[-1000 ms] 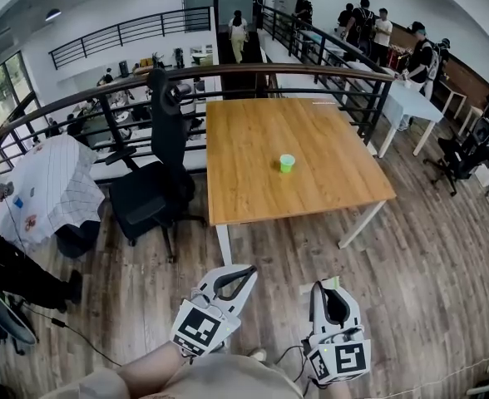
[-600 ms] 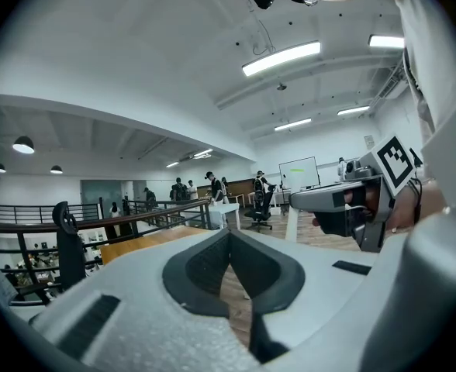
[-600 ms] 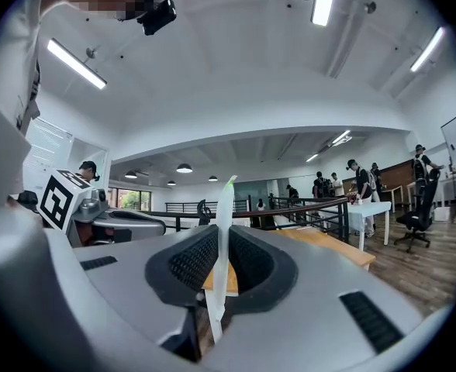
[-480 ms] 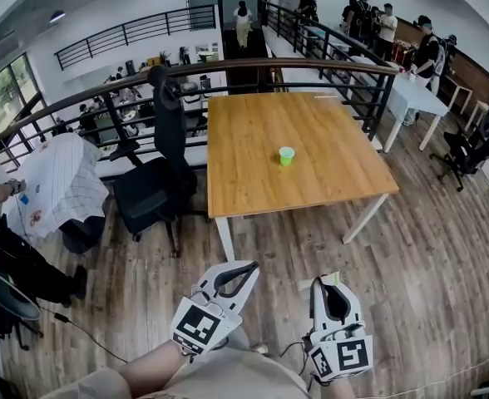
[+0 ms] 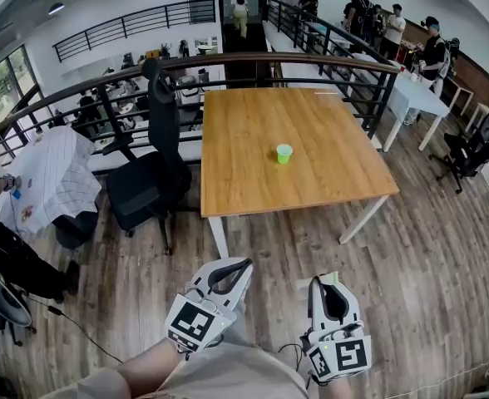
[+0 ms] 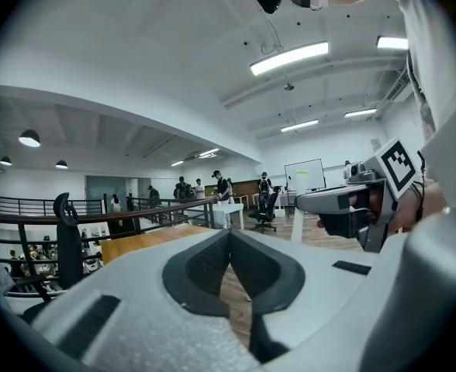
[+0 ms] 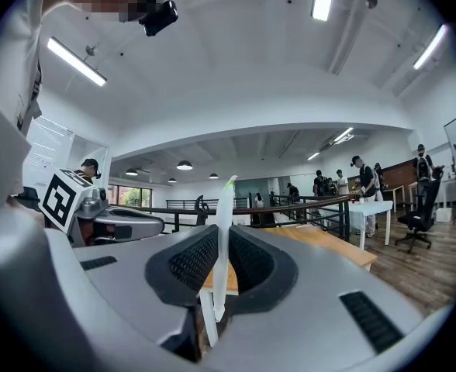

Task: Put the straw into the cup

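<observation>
The right gripper's (image 7: 222,235) jaws are clamping a pale straw (image 7: 226,208) upright, while the left gripper's (image 6: 229,235) jaws are pressing together on nothing. Both are hanging low, well apart from the wooden table (image 5: 244,173), where the green cup (image 5: 284,153) is standing. Plank floor (image 5: 269,248) is lying between. A black office chair (image 5: 145,189) is sitting beside the table's left edge, with a dark railing (image 5: 228,63) running behind.

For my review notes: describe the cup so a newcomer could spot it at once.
Find the big wooden table by the dark railing. The cup stands upright just right of its middle: small, light green, alone on bare wood.
</observation>
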The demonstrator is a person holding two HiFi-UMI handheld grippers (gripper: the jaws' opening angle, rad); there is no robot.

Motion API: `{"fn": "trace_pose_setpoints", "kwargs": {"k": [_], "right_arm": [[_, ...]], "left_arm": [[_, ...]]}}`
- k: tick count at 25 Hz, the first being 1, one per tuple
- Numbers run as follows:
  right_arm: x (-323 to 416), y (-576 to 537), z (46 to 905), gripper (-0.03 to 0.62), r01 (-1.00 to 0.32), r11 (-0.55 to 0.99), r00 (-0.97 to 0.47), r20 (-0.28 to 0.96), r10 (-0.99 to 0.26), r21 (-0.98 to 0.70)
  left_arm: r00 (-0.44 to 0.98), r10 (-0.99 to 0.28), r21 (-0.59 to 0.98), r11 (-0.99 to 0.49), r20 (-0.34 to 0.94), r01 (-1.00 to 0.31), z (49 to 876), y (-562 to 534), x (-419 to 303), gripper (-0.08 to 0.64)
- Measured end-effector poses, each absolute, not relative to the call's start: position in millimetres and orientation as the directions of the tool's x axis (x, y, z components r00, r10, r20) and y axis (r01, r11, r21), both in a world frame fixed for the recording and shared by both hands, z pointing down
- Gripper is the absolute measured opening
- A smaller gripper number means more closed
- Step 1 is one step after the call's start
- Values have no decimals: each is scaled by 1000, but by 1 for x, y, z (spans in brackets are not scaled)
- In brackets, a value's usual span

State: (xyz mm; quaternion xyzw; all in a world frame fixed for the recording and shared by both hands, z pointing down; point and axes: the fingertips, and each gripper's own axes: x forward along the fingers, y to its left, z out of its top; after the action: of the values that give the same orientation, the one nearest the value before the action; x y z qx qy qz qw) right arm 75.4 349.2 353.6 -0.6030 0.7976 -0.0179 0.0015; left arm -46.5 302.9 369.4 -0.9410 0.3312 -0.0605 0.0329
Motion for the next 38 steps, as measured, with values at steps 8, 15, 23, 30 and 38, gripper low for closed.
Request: {"fn": "trace_pose_setpoints", "kwargs": {"k": [8, 15, 23, 30, 38], "right_arm": [[91, 286, 369, 49, -968, 249, -250, 40, -967, -15], [101, 211, 376, 49, -972, 234, -235, 69, -970, -10], [117, 116, 382, 49, -977, 211, -212, 101, -972, -16], [121, 25, 384, 49, -981, 190, -191, 130, -973, -21], [124, -73, 378, 49, -987, 161, -160, 161, -974, -9]], "left_arm": [[795, -599, -129, -799, 91, -587, 386, 236, -26, 12], [805, -586, -130, -809, 96, -573, 390, 158, -16, 12], [807, -574, -144, -818, 140, -557, 401, 63, 3, 12], [808, -567, -103, -823, 158, -558, 401, -26, 5, 12], [822, -542, -104, -841, 174, -532, 404, -126, 11, 12]]}}
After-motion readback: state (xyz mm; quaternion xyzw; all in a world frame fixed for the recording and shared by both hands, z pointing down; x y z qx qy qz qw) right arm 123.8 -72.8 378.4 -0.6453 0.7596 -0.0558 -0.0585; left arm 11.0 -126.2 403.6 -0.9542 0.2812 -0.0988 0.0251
